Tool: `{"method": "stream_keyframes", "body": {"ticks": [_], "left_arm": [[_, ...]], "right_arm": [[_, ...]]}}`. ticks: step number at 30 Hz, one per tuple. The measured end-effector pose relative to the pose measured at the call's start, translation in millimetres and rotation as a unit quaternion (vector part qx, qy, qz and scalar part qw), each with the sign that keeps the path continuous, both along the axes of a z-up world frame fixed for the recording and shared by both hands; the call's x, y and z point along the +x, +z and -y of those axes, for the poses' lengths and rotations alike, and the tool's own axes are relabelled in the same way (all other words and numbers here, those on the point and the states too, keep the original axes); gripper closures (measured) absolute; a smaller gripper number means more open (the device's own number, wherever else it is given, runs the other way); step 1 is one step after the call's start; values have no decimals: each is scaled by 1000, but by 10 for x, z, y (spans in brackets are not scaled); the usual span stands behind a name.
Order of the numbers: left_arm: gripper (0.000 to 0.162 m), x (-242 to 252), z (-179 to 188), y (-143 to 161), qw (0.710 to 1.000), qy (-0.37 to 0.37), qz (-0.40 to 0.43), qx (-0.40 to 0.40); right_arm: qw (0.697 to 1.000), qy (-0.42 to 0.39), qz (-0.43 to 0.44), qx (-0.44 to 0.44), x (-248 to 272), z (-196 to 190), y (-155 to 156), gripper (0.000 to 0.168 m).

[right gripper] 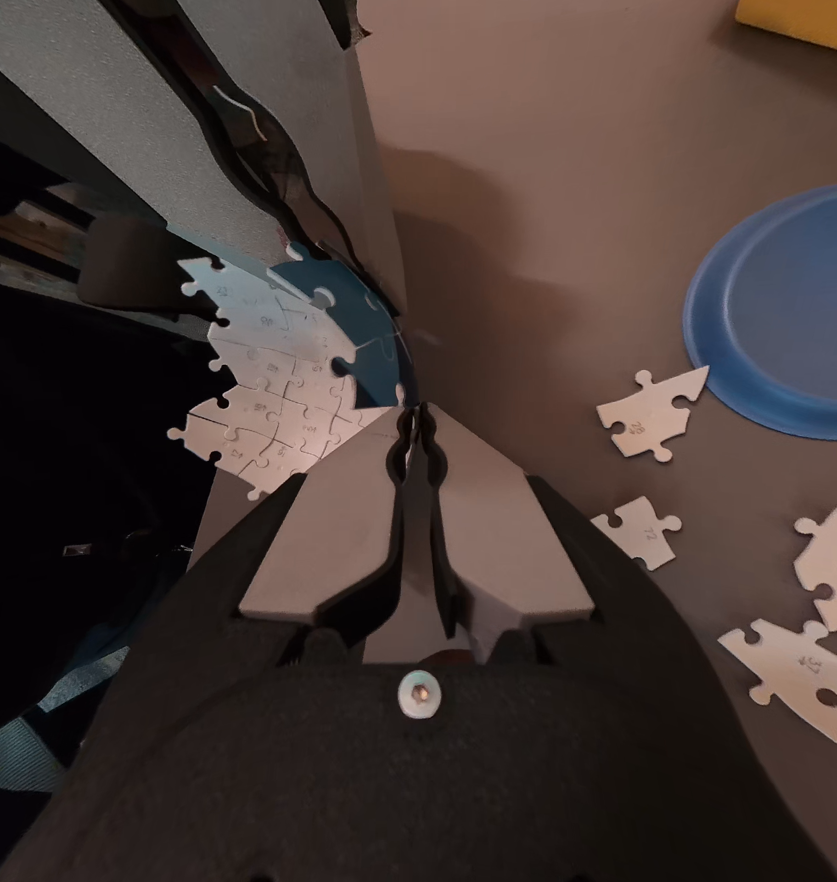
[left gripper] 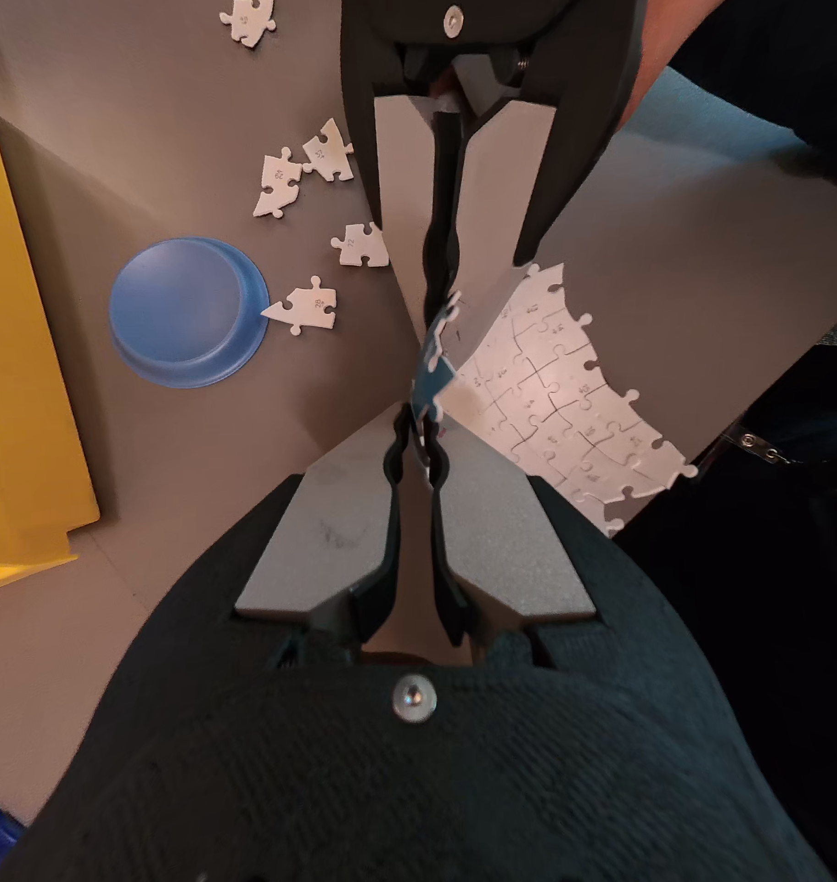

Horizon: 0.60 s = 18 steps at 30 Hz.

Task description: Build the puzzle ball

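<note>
at frame centre the left gripper (left gripper: 418,429) is pinched narrow on the edge of the curved puzzle section (left gripper: 564,405); the right gripper (left gripper: 442,305) clamps that same edge from above. loose pieces (left gripper: 306,308) and a blue dish (left gripper: 187,312) lie left on the bench (left gripper: 144,167).

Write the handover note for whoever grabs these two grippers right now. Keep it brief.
Left gripper: shut on the assembled puzzle section, pinching its edge.
Right gripper: shut on the same section from the opposite side.
The section is held above the table, white backs facing the cameras.
Done: a curved patch of many joined pieces.
Left: the loose pieces lying face down near the blue dish are not yet attached.
</note>
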<state>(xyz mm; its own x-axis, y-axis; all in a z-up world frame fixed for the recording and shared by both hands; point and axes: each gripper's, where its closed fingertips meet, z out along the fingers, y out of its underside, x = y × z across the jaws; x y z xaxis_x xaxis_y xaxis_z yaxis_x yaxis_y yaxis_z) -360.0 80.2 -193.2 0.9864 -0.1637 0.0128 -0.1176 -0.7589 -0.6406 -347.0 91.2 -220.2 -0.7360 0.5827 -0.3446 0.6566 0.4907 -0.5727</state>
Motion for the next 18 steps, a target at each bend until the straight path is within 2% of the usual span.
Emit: {"method": "stream_keyframes", "body": {"ticks": [11,14,18], "left_arm": [[160,3,-1,-37,1000,2,5,-4],[155,-2,7,-40,1000,5,6,-3],[153,1,16,-45,1000,7,10,-1]], "right_arm": [[1000,2,0,-8,38,-29,73,165],[1000,-12,-16,-14,47,-176,224,160],[996,-72,-53,12,-79,-520,336,159]]}}
